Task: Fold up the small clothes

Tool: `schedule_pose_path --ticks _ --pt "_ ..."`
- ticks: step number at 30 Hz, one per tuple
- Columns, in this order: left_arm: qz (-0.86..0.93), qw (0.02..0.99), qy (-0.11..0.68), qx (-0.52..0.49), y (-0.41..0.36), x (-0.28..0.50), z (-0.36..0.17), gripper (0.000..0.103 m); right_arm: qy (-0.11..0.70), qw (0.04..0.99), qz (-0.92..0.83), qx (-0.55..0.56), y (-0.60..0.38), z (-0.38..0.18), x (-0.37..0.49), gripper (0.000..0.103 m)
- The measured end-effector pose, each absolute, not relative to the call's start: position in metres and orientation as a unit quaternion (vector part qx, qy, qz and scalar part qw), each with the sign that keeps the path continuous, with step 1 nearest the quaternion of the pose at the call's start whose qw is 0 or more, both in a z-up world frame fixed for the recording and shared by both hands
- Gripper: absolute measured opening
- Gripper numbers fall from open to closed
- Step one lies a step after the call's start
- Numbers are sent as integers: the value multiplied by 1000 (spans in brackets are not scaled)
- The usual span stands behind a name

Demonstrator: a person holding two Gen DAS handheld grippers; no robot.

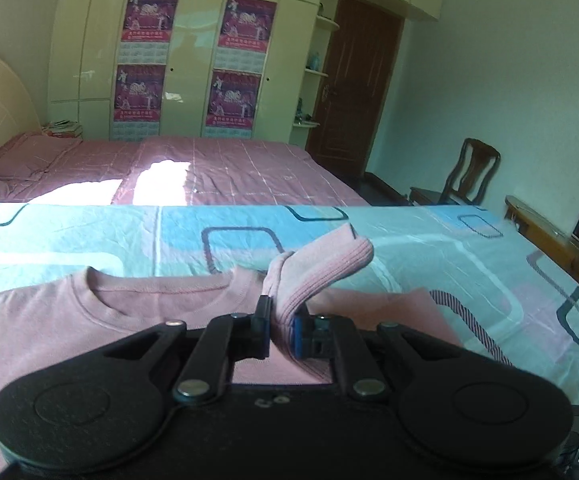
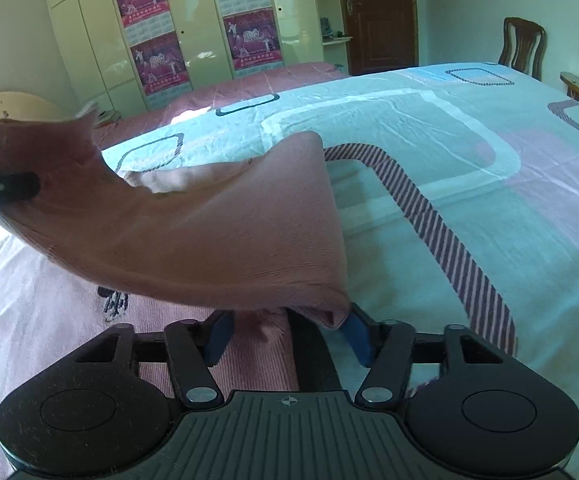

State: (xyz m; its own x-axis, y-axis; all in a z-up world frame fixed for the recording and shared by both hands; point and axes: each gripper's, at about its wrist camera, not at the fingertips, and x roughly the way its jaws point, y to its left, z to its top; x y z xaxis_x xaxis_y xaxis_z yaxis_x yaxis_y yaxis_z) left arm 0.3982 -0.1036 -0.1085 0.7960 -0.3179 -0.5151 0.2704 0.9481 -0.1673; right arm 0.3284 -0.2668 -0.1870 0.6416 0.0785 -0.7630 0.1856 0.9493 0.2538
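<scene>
A small pink sweater (image 1: pixel 101 320) lies flat on the patterned bedsheet (image 1: pixel 469 264), collar toward the far side. My left gripper (image 1: pixel 280 334) is shut on its ribbed sleeve cuff (image 1: pixel 329 264), which sticks up past the fingers. In the right wrist view the sleeve (image 2: pixel 217 236) is lifted and stretched over the sweater body (image 2: pixel 49 340). The left gripper's tip (image 2: pixel 5 188) holds the sleeve's far end at the left. My right gripper (image 2: pixel 289 338) sits under the sleeve's near edge with its blue pads (image 2: pixel 359 340) apart.
The sheet (image 2: pixel 449 168) is light blue with pink and striped shapes. A second bed with a pink cover (image 1: pixel 229 172) lies beyond. A wardrobe with posters (image 1: pixel 189 60), a brown door (image 1: pixel 353 92) and a wooden chair (image 1: pixel 469 176) stand behind.
</scene>
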Motion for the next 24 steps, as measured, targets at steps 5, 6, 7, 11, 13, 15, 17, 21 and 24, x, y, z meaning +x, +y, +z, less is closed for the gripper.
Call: schedule_pose_path --ticks 5,6,7,11,13,15,17,21,24 --pt "-82 945 311 -62 -52 391 -131 10 419 895 -34 151 -272 -189 328 11" --pt "-68 941 324 -72 -44 389 -139 10 415 896 -41 153 -275 -188 326 11" --pt "-56 935 342 -81 -34 388 -148 10 415 895 -41 156 -276 -188 324 11" --pt "-47 924 370 -80 -27 380 -171 10 427 894 -33 129 -270 -188 322 11" --pt "-42 918 382 -96 -20 381 -172 16 436 890 -28 129 -273 -186 320 11" --pt "-33 916 383 -110 -14 385 -169 32 442 885 -11 142 -277 -181 316 11" --pt "-26 918 377 -120 -7 387 -168 55 434 888 0 154 -283 -172 310 11" --pt "-18 920 368 -129 2 389 -170 59 417 891 5 181 -290 -159 310 35" --pt "-11 916 374 -142 12 396 -175 48 409 893 1 189 -295 -160 331 57"
